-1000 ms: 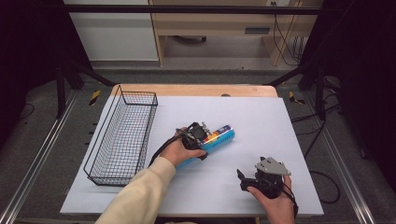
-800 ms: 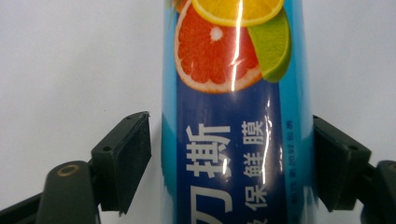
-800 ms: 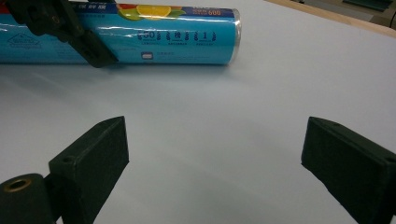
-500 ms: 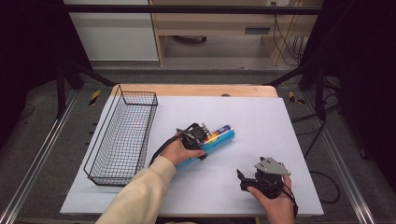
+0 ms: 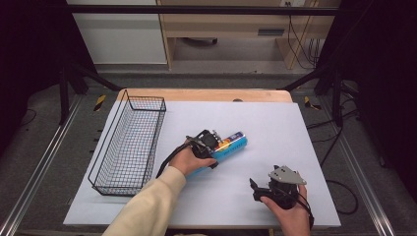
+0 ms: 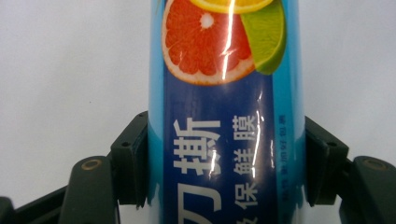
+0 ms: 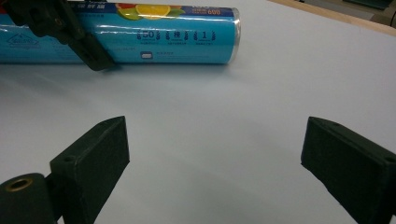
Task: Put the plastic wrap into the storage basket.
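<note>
Our left tool (image 6: 224, 172) has just clamped onto the glossy blue plastic-wrap roll (image 6: 224, 116) lying mid-surface (image 5: 295, 128), right of the black wire basket (image 5: 130, 142). Right tool (image 7: 215, 158) gapes empty. That slick roll could easily slip or tilt once lifted.

The left hand (image 5: 189, 160) hides the middle of the blue roll (image 5: 235, 145).

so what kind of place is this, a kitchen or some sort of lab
Probably a lab or recording workspace, not a kitchen. A white-covered table stands between metal floor rails, with cables by the furniture behind. On it are just a wire basket and a blue roll of cling film, like a staged handling setup.
</note>
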The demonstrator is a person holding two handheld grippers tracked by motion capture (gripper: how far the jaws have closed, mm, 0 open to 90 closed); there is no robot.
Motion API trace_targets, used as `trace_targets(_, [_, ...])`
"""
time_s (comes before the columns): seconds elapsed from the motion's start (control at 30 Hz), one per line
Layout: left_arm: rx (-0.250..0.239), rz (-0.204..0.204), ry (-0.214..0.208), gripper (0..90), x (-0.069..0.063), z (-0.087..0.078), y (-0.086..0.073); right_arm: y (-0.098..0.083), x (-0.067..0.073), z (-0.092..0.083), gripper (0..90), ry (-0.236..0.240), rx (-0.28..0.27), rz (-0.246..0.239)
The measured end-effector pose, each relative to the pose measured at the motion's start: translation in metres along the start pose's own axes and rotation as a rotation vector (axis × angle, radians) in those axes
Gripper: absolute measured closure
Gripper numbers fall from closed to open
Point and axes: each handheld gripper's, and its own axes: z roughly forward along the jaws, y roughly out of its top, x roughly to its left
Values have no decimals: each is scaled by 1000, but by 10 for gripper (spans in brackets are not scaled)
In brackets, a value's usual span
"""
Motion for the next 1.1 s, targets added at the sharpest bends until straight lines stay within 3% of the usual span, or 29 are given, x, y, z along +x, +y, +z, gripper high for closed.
trace_targets(0.37, [-14,-2,36,319,-2,-4,-1,0,-1,0,82,-2,-3,0])
trace_targets(0.67, [-66,-18,60,320,-1,-27,-3,0,-1,0,82,-2,-2,0])
trace_targets(1.1, [-113,-21,98,320,-11,-59,-1,0,-1,0,82,1,-5,3])
